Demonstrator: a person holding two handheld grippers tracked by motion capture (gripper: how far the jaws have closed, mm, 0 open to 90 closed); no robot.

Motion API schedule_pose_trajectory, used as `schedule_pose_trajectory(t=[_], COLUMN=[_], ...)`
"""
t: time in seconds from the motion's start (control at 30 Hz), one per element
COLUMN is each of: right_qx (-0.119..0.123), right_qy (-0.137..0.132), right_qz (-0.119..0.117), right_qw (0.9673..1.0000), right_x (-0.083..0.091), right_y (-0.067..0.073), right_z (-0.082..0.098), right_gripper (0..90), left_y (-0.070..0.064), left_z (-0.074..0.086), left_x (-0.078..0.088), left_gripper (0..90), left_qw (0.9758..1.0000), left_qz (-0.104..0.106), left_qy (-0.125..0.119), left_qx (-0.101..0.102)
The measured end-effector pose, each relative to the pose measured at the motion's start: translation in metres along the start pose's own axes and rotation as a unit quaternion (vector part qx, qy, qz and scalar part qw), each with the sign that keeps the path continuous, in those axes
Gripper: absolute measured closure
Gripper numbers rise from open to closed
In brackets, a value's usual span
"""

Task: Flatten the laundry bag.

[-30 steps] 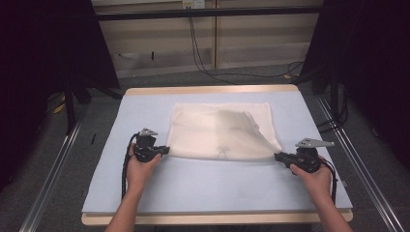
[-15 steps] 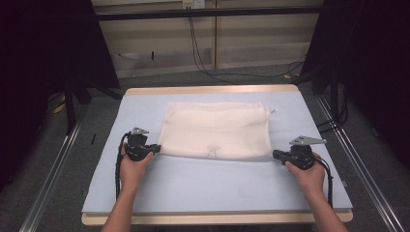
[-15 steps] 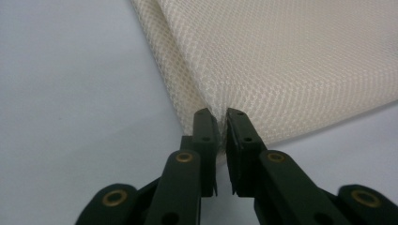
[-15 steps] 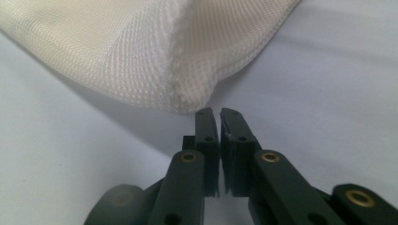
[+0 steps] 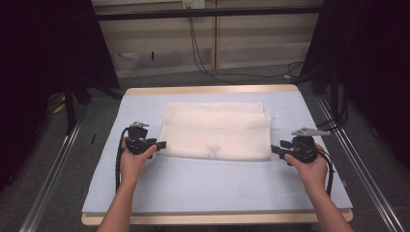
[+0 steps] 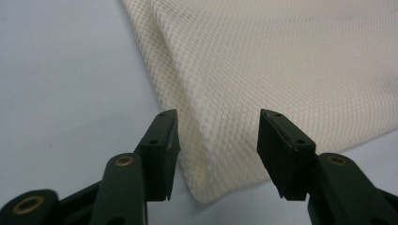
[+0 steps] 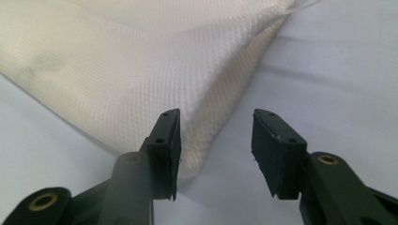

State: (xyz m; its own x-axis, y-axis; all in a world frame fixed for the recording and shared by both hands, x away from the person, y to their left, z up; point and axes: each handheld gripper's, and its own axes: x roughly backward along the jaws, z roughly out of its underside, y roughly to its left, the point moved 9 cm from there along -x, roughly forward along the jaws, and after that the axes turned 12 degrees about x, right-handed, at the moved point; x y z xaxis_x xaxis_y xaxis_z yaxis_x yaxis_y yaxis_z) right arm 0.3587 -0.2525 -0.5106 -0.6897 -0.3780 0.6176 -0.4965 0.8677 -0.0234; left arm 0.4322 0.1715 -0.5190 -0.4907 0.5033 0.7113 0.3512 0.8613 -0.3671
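I've just been spreading both sets of fingers, left gripper (image 5: 162, 143) and right gripper (image 5: 274, 148), releasing the folded towel (image 5: 217, 130)'s near corners; next, regrip for another fold.

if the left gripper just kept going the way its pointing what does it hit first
Most likely the near corner of the cream towel. The left gripper, jaws just opened, has that corner loose between them, so pushing on would probably run into the folded cloth.

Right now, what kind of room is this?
Probably a lab or recording studio, not a home: a padded table holding one folded cream towel, black curtains at the sides, and cables hanging down the back wall.
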Motion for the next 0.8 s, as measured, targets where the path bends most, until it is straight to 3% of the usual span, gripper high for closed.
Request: schedule_pose_trajectory(t=[0.23, 0.27, 0.37, 0.5, 0.53, 0.57, 0.6, 0.63, 0.73, 0.8], right_qx=[-0.019, -0.024, -0.030, -0.034, -0.036, -0.038, -0.048, -0.048, -0.040, -0.030], right_qy=[-0.005, 0.001, 0.009, 0.011, 0.014, 0.013, 0.015, 0.010, 0.006, 0.000], right_qz=[-0.017, -0.012, -0.012, -0.019, -0.020, -0.021, -0.025, -0.024, -0.025, -0.031], right_qw=[0.9997, 0.9996, 0.9994, 0.9992, 0.9991, 0.9990, 0.9984, 0.9985, 0.9989, 0.9991], right_x=[-0.013, -0.019, -0.027, -0.035, -0.037, -0.037, -0.035, -0.034, -0.030, -0.024], right_y=[0.006, 0.005, 0.004, 0.006, 0.006, 0.005, 0.006, 0.006, 0.005, 0.006], right_z=[-0.017, -0.022, -0.026, -0.030, -0.030, -0.031, -0.030, -0.030, -0.028, -0.023], right_gripper=[47.4, 46.9, 48.6, 51.3, 52.6, 57.5, 65.0, 69.8, 76.5, 82.0], left_y=[0.004, 0.003, 0.007, 0.006, 0.001, 0.000, -0.003, -0.002, -0.002, -0.002], left_z=[-0.015, -0.019, -0.025, -0.030, -0.029, -0.028, -0.025, -0.022, -0.020, -0.015], left_x=[-0.008, -0.011, -0.016, -0.018, -0.019, -0.019, -0.016, -0.012, -0.006, 0.001], left_gripper=[48.0, 50.5, 54.0, 61.1, 61.1, 63.0, 73.8, 77.3, 83.2, 84.4], left_qw=[0.9999, 1.0000, 0.9999, 0.9998, 0.9985, 0.9979, 0.9988, 0.9992, 0.9988, 0.9993], left_qz=[-0.008, 0.005, -0.007, 0.010, 0.033, 0.044, 0.038, 0.036, 0.042, 0.036], left_qy=[-0.005, -0.007, -0.008, -0.017, -0.017, -0.019, -0.018, -0.010, -0.016, -0.004], left_qx=[-0.005, -0.003, -0.001, 0.008, 0.039, 0.043, 0.024, 0.018, 0.021, 0.003])
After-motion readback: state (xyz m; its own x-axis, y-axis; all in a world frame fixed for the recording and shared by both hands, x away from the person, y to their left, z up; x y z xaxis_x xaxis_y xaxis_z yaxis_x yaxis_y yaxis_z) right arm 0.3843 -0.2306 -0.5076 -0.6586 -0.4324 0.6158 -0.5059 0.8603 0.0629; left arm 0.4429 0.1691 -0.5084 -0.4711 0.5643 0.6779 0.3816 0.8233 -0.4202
